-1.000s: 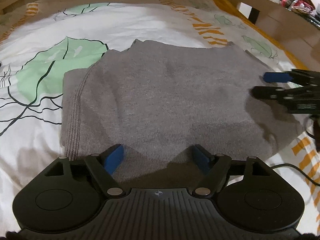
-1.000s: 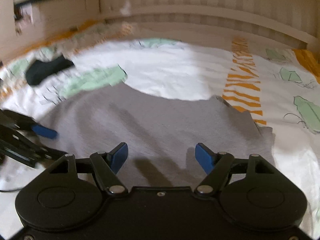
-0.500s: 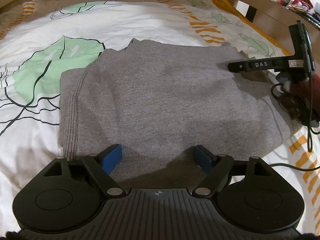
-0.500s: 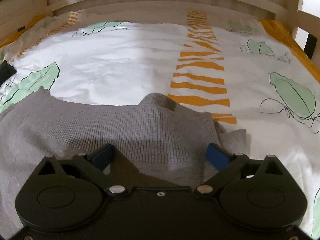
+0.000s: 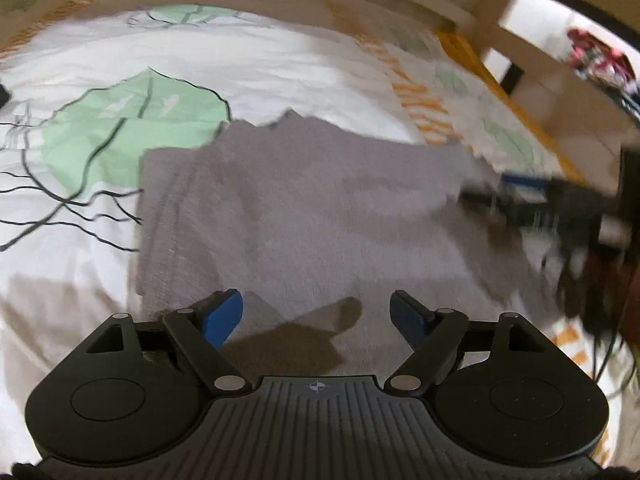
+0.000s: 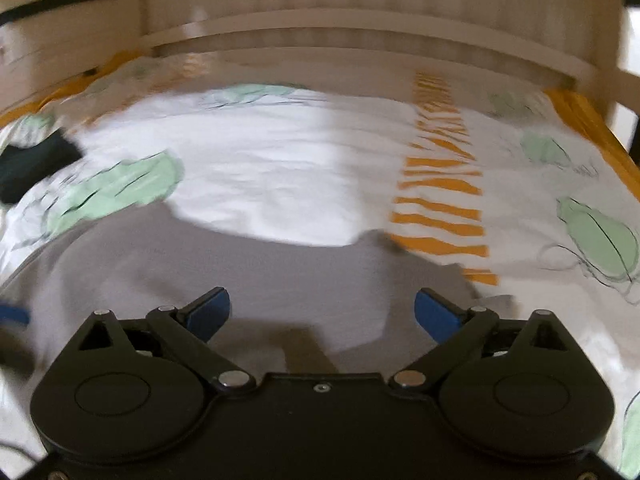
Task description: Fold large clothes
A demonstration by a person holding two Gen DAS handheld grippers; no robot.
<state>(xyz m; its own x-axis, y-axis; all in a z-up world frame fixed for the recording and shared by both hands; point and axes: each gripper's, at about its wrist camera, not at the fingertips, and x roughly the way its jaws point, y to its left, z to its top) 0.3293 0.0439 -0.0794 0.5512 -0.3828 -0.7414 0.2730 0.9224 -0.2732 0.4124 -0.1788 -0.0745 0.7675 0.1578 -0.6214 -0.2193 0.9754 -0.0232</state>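
Both tongs stand released with nothing between their blue pads: the left tongs (image 5: 316,314) hang over the near edge of the folded grey sweater (image 5: 304,216), and the right tongs (image 6: 322,312) hang wide apart over its near right part. Just beyond them the sweater lies flat on the bed sheet (image 6: 280,184), folded to a rough rectangle. Its ribbed left edge runs straight up the left wrist view; its far edge is uneven, with a small peak. In that view the right tongs reach in, blurred, at the sweater's right corner. Past the far edge lies a wide bare stretch of white sheet printed with green leaves and orange stripes. A dark item (image 6: 32,168) lies far left. Furthest, a wooden bed rail (image 6: 360,36) closes the bed.
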